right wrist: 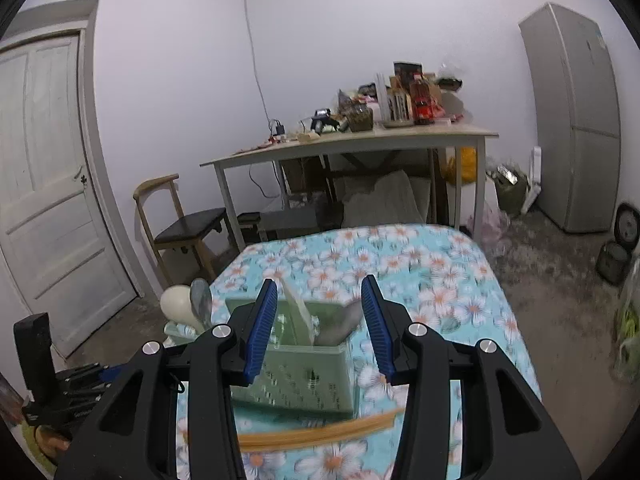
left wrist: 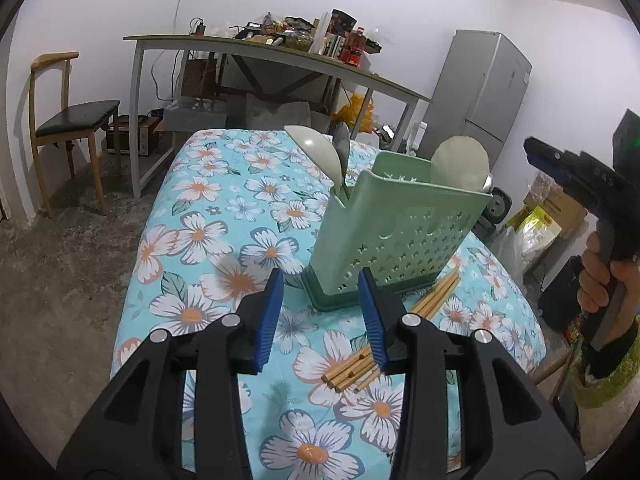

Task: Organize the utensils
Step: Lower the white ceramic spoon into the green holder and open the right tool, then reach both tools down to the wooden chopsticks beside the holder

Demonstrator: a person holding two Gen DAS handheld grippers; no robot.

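Observation:
A pale green perforated utensil holder (left wrist: 400, 232) stands on the floral tablecloth (left wrist: 224, 216). A pale ladle (left wrist: 316, 148) and a round pale utensil (left wrist: 460, 164) stick out of it. Several bamboo chopsticks (left wrist: 356, 368) lie in front of the holder, running under the right finger of my left gripper (left wrist: 320, 280), which is open with nothing between its pads. My right gripper (right wrist: 319, 284) hovers open and empty above the holder (right wrist: 296, 376), with the chopsticks (right wrist: 320, 432) blurred below it. In the left wrist view the right gripper (left wrist: 538, 152) shows at the right, held by a hand (left wrist: 600, 280).
A long desk (left wrist: 280, 60) piled with clutter stands behind the table. A wooden chair (left wrist: 68, 120) is at the left, a grey fridge (left wrist: 480, 92) at the right, a white door (right wrist: 48, 184) at the far left. Boxes and bags (left wrist: 548, 216) lie on the floor beyond the table's right edge.

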